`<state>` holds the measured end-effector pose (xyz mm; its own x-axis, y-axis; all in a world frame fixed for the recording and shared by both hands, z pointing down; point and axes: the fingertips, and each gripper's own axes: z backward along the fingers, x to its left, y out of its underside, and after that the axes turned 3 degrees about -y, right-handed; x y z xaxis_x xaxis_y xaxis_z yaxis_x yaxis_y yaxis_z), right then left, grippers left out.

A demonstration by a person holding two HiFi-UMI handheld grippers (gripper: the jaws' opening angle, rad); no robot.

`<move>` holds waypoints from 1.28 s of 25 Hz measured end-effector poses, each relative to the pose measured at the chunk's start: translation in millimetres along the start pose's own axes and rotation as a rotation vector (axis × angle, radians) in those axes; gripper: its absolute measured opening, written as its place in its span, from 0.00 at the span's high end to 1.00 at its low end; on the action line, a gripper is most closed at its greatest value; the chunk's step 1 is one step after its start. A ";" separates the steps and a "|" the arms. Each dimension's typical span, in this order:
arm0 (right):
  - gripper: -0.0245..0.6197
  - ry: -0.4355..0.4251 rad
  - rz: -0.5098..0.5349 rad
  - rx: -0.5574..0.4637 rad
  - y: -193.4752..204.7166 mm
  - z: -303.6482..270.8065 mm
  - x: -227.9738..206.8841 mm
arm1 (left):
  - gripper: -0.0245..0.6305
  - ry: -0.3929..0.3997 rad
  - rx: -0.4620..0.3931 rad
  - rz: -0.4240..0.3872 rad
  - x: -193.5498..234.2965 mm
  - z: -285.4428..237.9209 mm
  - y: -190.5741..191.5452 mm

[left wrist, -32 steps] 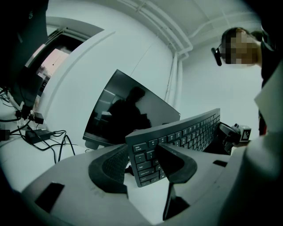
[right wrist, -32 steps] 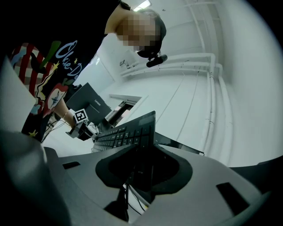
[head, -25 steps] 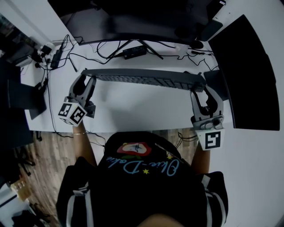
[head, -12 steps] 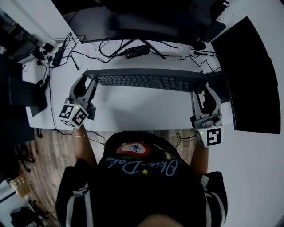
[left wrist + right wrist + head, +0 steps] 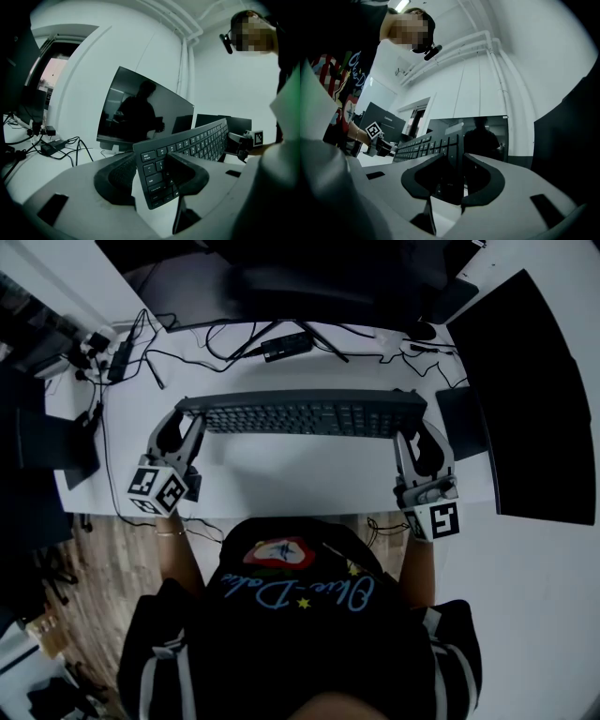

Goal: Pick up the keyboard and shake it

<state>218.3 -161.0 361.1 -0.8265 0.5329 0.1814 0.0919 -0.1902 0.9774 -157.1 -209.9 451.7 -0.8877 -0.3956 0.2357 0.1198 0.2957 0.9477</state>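
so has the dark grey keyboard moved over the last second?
Yes. The flat dark grey keyboard has rolled keys-up, and its right end has drawn left, clear of the black square pad.

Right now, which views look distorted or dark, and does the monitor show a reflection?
Head view: fisheye bends the desk, keyboard sharp. Left gripper view: dark corners; the monitor mirrors a person's silhouette. Right gripper view: the near end of the keyboard is almost black in shadow.
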 end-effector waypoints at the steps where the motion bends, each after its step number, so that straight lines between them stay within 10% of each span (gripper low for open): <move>1: 0.78 0.001 -0.013 0.006 4.7 0.5 -0.1 | 0.68 -0.002 0.011 0.002 0.3 0.1 4.0; 32: 0.78 0.061 -0.405 0.339 151.2 16.1 3.4 | 0.68 -0.012 0.316 0.017 13.6 -23.8 98.9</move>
<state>238.4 -174.7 511.2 -0.8628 0.4576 -0.2148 -0.0754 0.3037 0.9498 -146.7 -206.7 553.8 -0.8922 -0.3786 0.2462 -0.0082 0.5585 0.8294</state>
